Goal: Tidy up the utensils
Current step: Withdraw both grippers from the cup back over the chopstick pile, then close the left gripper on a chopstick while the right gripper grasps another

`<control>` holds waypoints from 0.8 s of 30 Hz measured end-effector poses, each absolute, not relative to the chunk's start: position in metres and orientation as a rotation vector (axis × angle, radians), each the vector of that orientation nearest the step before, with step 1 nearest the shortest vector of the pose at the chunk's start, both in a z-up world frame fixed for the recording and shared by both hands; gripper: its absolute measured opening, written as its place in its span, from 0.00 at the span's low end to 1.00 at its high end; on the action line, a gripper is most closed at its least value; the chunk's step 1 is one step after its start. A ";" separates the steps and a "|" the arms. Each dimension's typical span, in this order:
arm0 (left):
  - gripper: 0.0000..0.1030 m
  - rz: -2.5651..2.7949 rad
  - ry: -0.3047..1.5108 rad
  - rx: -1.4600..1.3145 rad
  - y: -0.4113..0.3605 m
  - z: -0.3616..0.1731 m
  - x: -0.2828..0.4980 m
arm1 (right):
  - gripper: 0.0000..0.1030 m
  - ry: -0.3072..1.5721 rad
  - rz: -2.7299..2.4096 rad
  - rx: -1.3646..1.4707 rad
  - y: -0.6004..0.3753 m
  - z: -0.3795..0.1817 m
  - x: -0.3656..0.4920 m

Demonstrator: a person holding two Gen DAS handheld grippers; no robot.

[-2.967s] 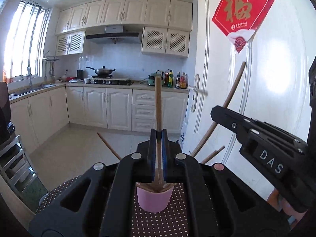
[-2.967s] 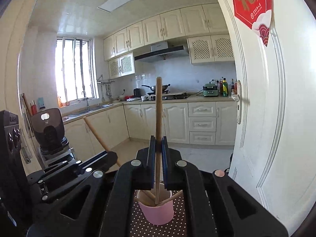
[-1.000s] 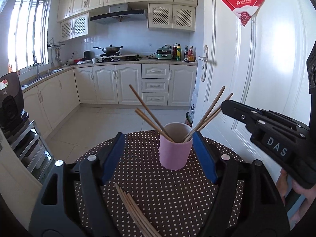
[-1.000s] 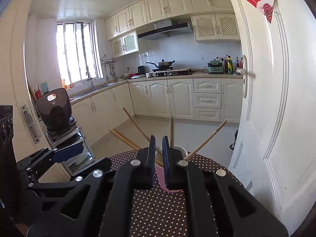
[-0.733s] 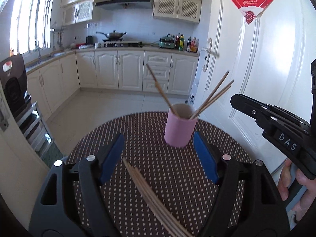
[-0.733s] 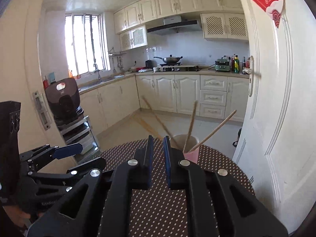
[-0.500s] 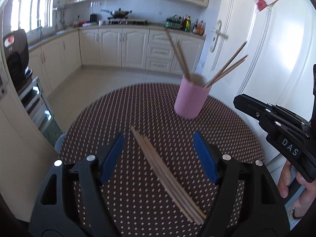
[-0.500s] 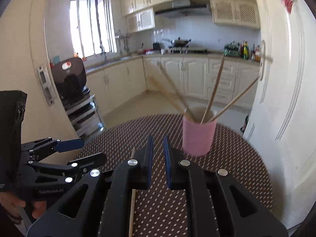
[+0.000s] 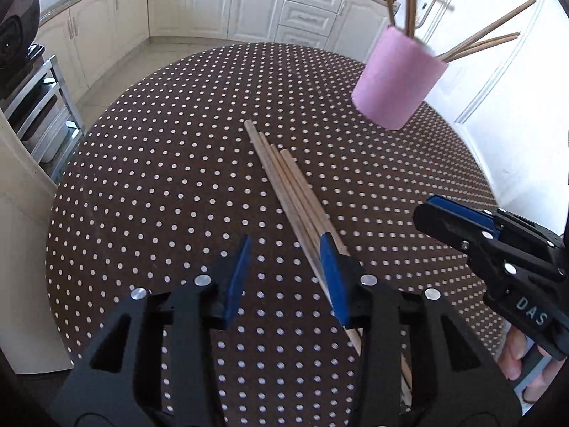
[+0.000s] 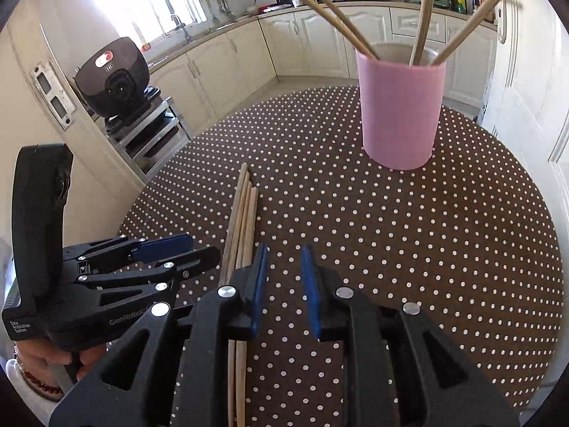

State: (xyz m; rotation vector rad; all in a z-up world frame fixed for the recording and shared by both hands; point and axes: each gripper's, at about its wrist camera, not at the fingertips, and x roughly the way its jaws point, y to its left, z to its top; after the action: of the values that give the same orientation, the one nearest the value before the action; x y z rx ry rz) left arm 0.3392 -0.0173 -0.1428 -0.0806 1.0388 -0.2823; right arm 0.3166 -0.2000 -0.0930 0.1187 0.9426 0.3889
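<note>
1. The left gripper (image 9: 284, 252) hangs low over the round table (image 9: 149, 163) in its brown, white-dotted cloth. Its jaws are closing and stand apart, with only cloth between the blue pads (image 9: 239, 277); the right-hand pad sits at the edge of the loose sticks, and contact cannot be told.
2. The loose chopsticks (image 9: 288, 185) are four plain, pale wooden sticks lying flat in a tight bundle on the cloth, side by side, their far ends slightly staggered and aimed roughly toward the cup.
3. The right gripper (image 10: 282, 263) is just to the right of that bundle. Its jaws are opening, a narrow gap with nothing held.
4. The pink cup (image 10: 402, 106) stands upright near the far right edge of the table, with several more chopsticks (image 10: 423, 10) leaning out of it, fanned apart.
</note>
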 end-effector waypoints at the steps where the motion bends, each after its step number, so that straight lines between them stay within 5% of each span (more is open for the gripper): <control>1: 0.39 -0.284 1.044 -0.088 -0.018 -0.144 0.341 | 0.19 0.948 0.391 0.120 -0.199 -0.095 0.316; 19: 0.42 -0.180 1.073 -0.004 -0.049 -0.147 0.368 | 0.23 0.967 0.391 0.117 -0.194 -0.098 0.323; 24: 0.34 -0.149 1.075 0.054 -0.047 -0.154 0.383 | 0.24 0.982 0.388 0.098 -0.189 -0.098 0.327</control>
State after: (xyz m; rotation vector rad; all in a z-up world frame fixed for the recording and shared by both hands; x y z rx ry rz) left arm 0.3827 -0.0473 -0.1541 0.0540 1.0751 -0.1486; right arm 0.3269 -0.1886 -0.0985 0.0982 0.9822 0.3878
